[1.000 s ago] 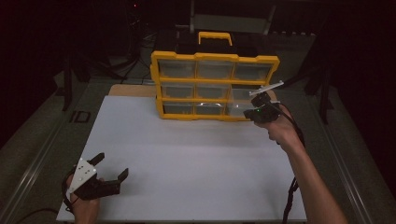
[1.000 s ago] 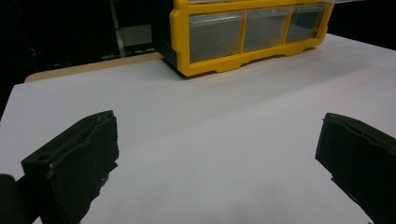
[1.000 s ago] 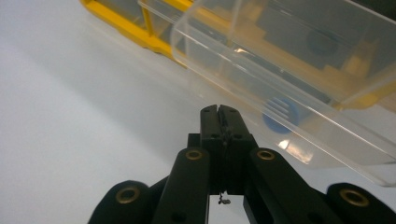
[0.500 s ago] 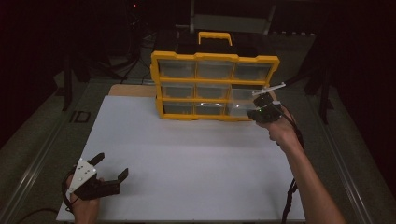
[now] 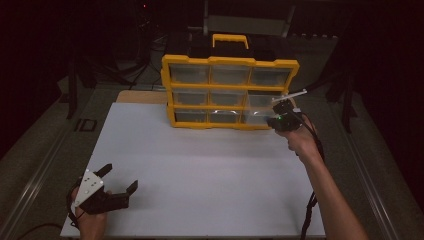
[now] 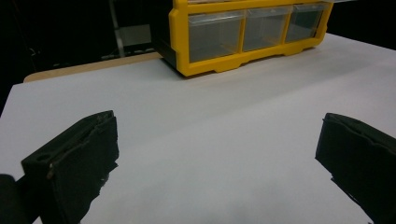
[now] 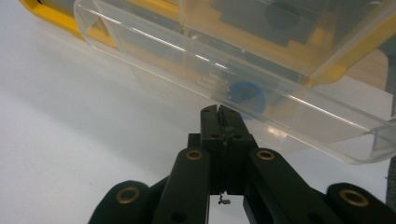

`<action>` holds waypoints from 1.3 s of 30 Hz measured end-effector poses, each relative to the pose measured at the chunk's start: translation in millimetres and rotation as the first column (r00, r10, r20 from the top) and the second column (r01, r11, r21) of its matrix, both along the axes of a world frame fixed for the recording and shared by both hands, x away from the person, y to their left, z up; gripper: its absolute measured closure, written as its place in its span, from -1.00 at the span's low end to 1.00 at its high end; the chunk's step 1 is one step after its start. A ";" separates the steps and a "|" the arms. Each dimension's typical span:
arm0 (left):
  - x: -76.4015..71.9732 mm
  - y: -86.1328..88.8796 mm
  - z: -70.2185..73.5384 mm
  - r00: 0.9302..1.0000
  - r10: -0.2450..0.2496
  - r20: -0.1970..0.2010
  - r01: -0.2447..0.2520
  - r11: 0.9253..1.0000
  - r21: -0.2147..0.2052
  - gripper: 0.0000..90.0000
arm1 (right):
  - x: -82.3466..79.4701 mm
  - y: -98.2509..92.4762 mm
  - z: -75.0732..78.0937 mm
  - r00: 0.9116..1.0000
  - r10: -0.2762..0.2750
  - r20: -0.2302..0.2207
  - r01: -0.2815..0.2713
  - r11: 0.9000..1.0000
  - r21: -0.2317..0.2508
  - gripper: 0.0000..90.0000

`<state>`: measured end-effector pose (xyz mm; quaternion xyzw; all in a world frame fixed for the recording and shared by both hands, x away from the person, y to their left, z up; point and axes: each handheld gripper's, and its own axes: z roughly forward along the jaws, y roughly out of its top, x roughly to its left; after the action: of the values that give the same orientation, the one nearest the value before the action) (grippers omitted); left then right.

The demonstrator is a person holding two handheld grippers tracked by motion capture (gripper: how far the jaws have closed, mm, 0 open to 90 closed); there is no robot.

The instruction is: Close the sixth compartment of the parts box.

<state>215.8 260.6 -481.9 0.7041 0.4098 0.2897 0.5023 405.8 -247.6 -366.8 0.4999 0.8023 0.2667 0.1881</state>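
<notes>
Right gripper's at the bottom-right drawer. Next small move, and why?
Probably keep drawing the clear drawer straight out. The right gripper is shut at its front lip, the drawer already juts from the yellow organizer, and a blue piece lies inside, not yet reachable. The left gripper rests open.

Drawer cabinet [image 5: 230,92] on table's [image 5: 200,170] far side

clear drawer [image 7: 243,88] | pulled out, bottom-right of yellow organizer [image 5: 230,90] | blue piece inside
</notes>
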 end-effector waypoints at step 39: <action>-0.1 0.8 0.2 1.000 0.003 0.001 -0.003 1.000 -0.001 -1.00 | 14.6 2.2 0.6 0.999 -0.040 -0.001 0.040 0.999 0.027 0.99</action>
<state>215.8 261.4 -481.7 0.7031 0.4110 0.2904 0.5025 420.4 -245.4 -366.2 0.5185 0.7884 0.2735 0.1864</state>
